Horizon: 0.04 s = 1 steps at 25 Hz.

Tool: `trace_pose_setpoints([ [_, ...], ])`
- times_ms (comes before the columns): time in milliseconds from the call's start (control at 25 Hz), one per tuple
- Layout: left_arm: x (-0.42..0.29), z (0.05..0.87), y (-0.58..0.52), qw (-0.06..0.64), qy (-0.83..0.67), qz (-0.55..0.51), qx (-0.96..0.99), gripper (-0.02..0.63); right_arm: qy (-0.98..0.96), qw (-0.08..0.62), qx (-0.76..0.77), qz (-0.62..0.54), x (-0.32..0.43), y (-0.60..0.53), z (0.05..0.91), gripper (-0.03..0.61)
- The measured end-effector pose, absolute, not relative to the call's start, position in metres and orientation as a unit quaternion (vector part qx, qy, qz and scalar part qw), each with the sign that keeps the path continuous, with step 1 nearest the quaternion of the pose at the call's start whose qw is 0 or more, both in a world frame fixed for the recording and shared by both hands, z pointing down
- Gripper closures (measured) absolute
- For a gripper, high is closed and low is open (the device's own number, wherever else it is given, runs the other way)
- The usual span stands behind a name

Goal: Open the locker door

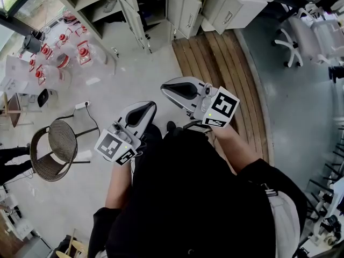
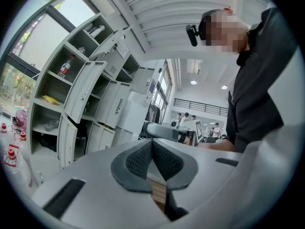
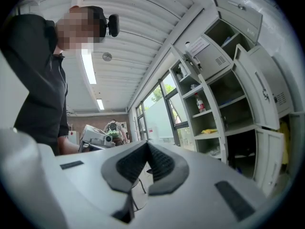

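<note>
A row of grey lockers (image 1: 183,9) stands at the top of the head view, well ahead of both grippers. Several doors hang ajar, among them one door (image 1: 134,15) beside open shelves. My left gripper (image 1: 144,113) and right gripper (image 1: 180,89) are held close to the person's body, side by side, touching nothing. In the left gripper view the lockers (image 2: 83,92) are far off at the left, and the left gripper (image 2: 152,143) is shut and empty. In the right gripper view an open locker door (image 3: 259,87) stands at the right, and the right gripper (image 3: 147,146) is shut and empty.
A wicker chair (image 1: 56,147) stands on the floor at the left. Red-capped containers (image 1: 59,52) cluster at the upper left. A strip of wooden flooring (image 1: 226,69) runs ahead on the right, with a white office chair (image 1: 301,36) and a white cabinet (image 1: 242,4) beyond it.
</note>
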<state>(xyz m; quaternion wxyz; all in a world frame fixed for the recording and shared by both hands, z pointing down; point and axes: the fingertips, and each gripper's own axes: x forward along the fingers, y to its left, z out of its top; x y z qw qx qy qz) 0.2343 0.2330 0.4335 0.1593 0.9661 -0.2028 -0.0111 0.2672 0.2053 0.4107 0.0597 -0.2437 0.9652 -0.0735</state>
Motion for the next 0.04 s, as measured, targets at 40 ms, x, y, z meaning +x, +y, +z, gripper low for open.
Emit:
trace_pose_setpoints([
  [40, 0.2345, 0.4361, 0.2329, 0.162, -0.203, -0.009, 0.966, 0.598, 0.966, 0.058, -0.240, -0.074, 0.2659, 0.2063, 0.4128, 0.568],
])
